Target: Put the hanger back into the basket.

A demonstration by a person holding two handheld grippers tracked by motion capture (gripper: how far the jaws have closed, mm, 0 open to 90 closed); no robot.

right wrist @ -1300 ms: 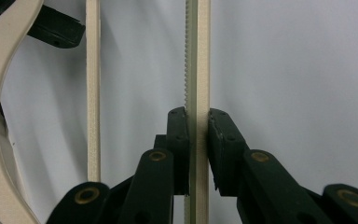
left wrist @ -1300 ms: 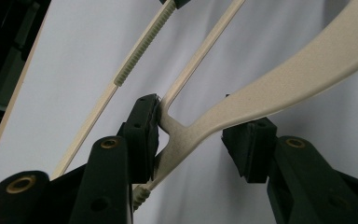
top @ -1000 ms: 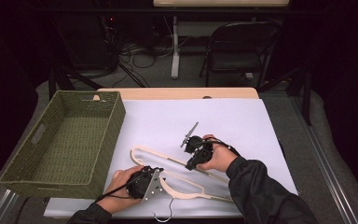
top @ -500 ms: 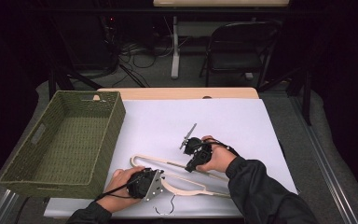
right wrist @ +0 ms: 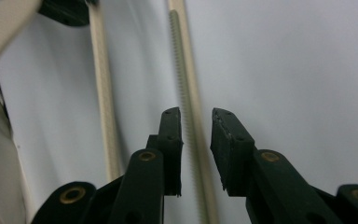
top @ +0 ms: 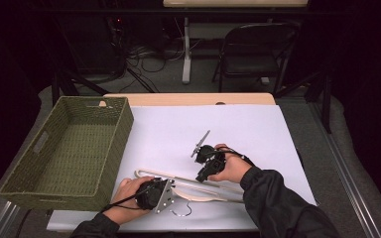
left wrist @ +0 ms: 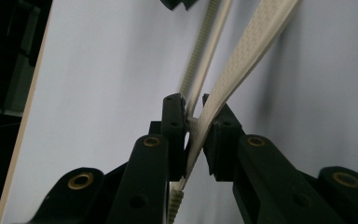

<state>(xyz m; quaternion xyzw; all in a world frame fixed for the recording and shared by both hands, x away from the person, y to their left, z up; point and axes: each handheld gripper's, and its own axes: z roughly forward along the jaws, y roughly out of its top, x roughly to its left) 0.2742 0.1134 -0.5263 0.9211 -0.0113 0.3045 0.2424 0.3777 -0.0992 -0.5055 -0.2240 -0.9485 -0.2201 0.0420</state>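
Note:
A cream plastic hanger point(top: 198, 184) with a metal hook point(top: 181, 213) lies near the front of the white-covered table point(top: 238, 129). My left gripper point(top: 171, 188) is at the hanger's neck, shut on it. In the left gripper view the jaws point(left wrist: 195, 122) clamp where the flat textured arm point(left wrist: 247, 51) meets the thin ribbed bar point(left wrist: 204, 51). My right gripper point(top: 202, 176) hovers over the hanger's middle, pointing down at it. In the right gripper view it point(right wrist: 196, 116) is open by a narrow gap, straddling the ribbed bar point(right wrist: 182, 65) without pinching it.
A large green woven basket point(top: 114, 129) stands at the left of the table, close to my left hand. A dark folding chair point(top: 258, 54) and cables on the floor are beyond the table's far edge.
The hanger has turned and lies flatter along the front edge, and its hook has shifted right. My right gripper has come down slightly toward the ribbed bar. My left gripper keeps its hold.

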